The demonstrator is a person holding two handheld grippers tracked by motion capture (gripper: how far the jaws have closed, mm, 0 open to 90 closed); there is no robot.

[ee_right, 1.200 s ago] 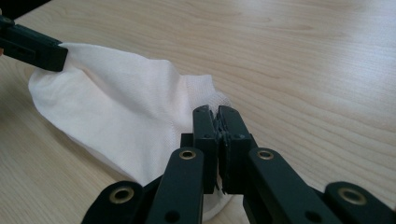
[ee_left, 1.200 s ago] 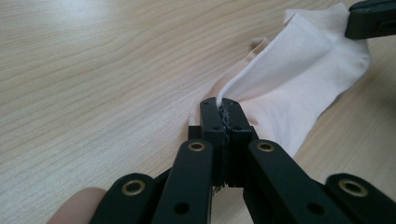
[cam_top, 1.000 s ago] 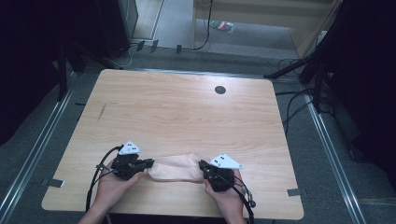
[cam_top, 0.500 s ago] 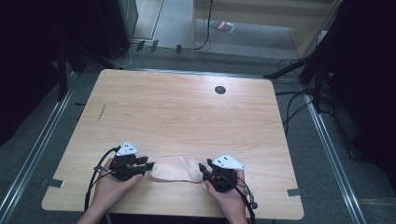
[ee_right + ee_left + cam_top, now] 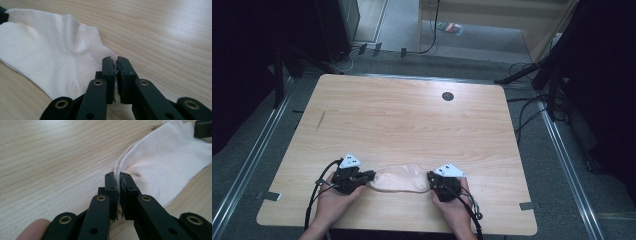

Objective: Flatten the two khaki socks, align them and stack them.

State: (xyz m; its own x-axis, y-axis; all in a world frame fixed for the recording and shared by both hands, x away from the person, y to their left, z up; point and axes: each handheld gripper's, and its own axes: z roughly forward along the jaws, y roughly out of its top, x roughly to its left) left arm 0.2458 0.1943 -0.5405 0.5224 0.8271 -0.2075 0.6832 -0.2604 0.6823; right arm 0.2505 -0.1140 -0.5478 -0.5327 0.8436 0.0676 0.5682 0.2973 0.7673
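Pale sock (image 5: 398,179) lay flat near bottom edge of table (image 5: 412,120), lower centre of high view. Left gripper (image 5: 368,176) pinched one end, right gripper (image 5: 431,178) the other; both had just closed again on fabric. Thin hems only between pads (image 5: 113,185), so probably easy slip on hard pull, or uneven tug bunching knit. Hands low, resting on tabletop, grippers pointed inward at each other.

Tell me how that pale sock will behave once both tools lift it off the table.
The sock is thin knit that folds at the left tool, so it is probably floppy and will sag between the grips. It looks light. The right tool pinches only an edge, which may slip.
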